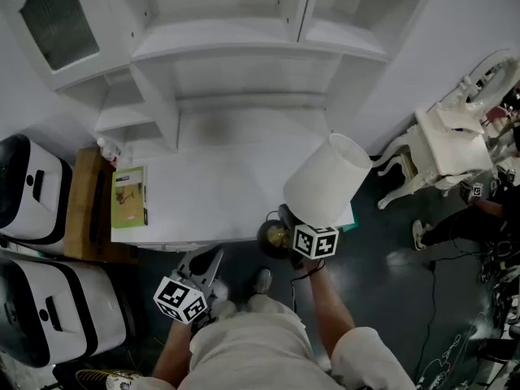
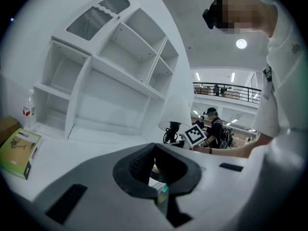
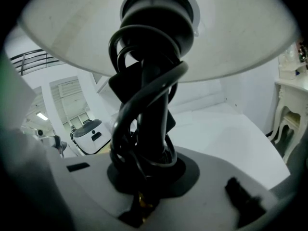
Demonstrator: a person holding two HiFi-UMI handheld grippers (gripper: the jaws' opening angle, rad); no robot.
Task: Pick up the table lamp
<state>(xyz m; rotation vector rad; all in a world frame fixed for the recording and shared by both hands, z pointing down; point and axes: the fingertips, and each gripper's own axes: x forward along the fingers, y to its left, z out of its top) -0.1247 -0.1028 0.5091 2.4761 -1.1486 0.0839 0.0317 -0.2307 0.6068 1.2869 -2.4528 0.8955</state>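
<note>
**Lamp in the air, held by its neck**

The picking up looks almost done. The right gripper (image 1: 291, 222) has its fingers (image 3: 190, 170) clenched on the black neck (image 3: 150, 95) of the table lamp (image 1: 325, 181), low down, just above the round dark base (image 1: 275, 238). A black cord (image 3: 124, 119) is wound round the neck, and the fingers squeeze some of it too.

In the head view the base hangs just past the front edge of the white bench (image 1: 219, 193), over the dark floor. So I think the lamp is off the bench and rests on nothing. It leans: the white shade (image 3: 240, 37) tips away from the person and to the right.

The next move, I think, is to keep the squeeze tight and bring the lamp up straight. The shade is big and sits high above the fingers, so the lamp may want to swing or tip over. The cord could slip under the fingers, so a slow, steady hand is best.

The right arm reaches out in front of the body, and its gripper points forward and a little down. The left gripper (image 1: 213, 258) is low, close to the person and well apart from the lamp. It points at the bench and the white shelves (image 2: 110, 81), almost level. Its fingers (image 2: 139, 165) are closed together with nothing in them.

A green box (image 1: 130, 195) lies on the left end of the bench, far from the lamp.
</note>
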